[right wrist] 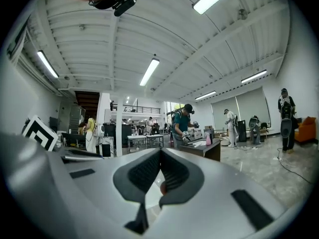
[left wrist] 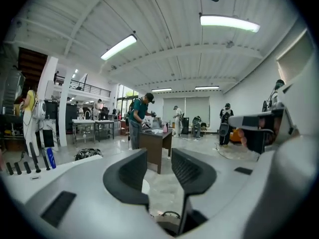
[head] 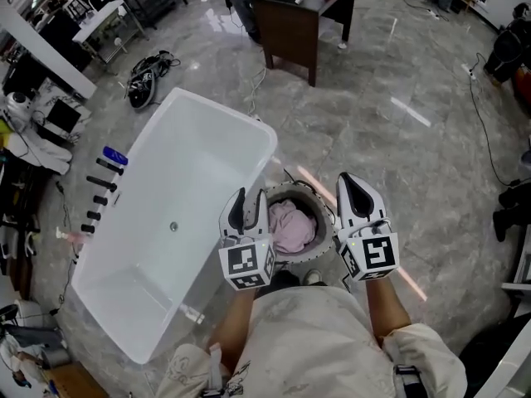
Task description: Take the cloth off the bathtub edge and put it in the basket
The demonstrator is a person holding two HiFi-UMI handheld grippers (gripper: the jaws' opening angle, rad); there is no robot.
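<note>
- Finishing up is the step in hand, I think. The pink cloth (head: 289, 226) is lying inside the basket (head: 290, 190), and no cloth is showing on the edge of the bathtub (head: 211, 106).
- The basket is standing on the floor, just beside the bathtub's long edge on the person's side.
- The left gripper (head: 247, 207) is hanging over the basket's left rim. In the left gripper view its jaws are standing apart, and nothing is sitting between them.
- The right gripper (head: 352, 191) is hanging over the basket's right rim. In the right gripper view its jaws are meeting at the tips, and they are holding nothing.
- The cloth is lying down between the two grippers in the head view. Neither gripper is touching it.
- Both gripper views are looking out across the room and not down, so the cloth is not showing in them.
- The task is looking done to me, with the cloth sitting well down in the basket and nothing hanging over its rim.
- The next move is calling for very little. The person only needs to keep both grippers clear of the basket, so the cloth is not getting pulled out again.
</note>
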